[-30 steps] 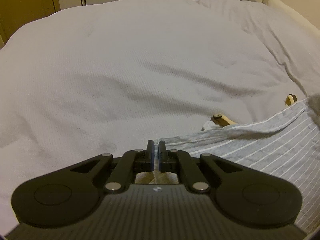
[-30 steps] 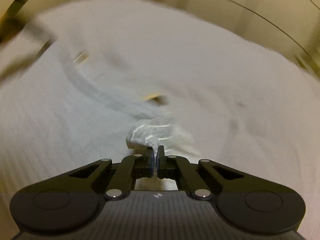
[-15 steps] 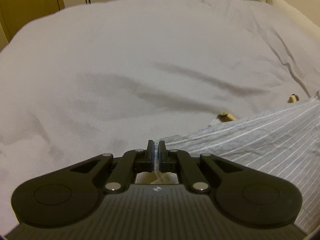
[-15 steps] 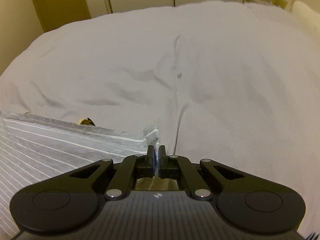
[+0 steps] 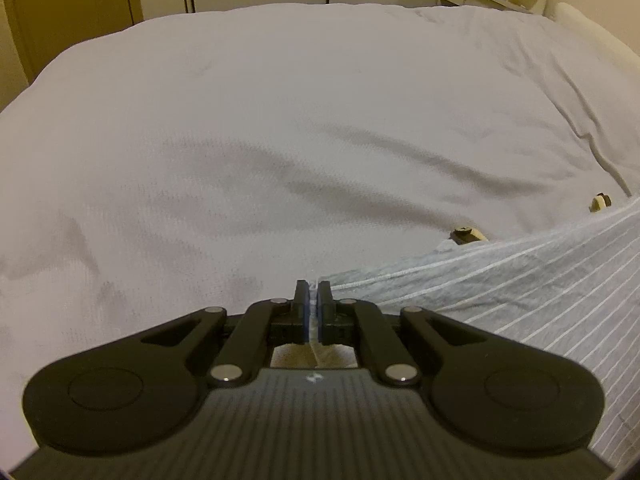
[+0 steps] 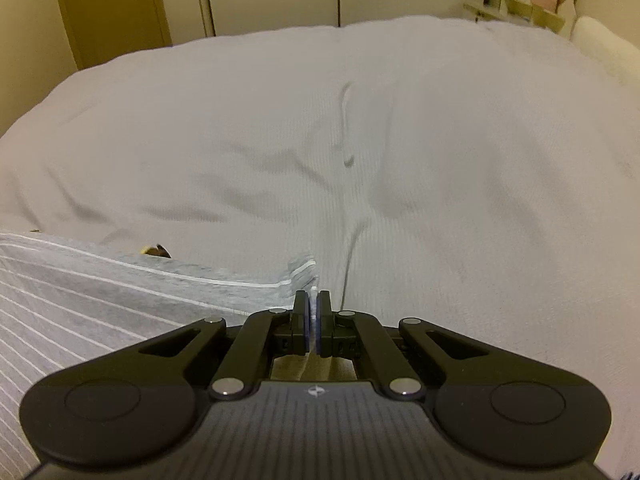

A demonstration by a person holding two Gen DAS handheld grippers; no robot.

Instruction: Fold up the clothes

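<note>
Both grippers (image 5: 313, 294) (image 6: 312, 303) pinch striped garment (image 5: 520, 280) corners; bedspread (image 5: 280, 120) beyond.

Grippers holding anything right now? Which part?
Both hold the grey striped garment by its far edge: left gripper pinches the left corner, right gripper the right corner.

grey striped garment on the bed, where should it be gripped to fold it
Grip the grey white-striped knit garment at the two ends of its far hem edge, coming from the near side, over the cloth. That edge lies as a straight free band across the white bedcover. The left gripper and right gripper are already shut on those two corners, so both ends can probably be carried together.
</note>
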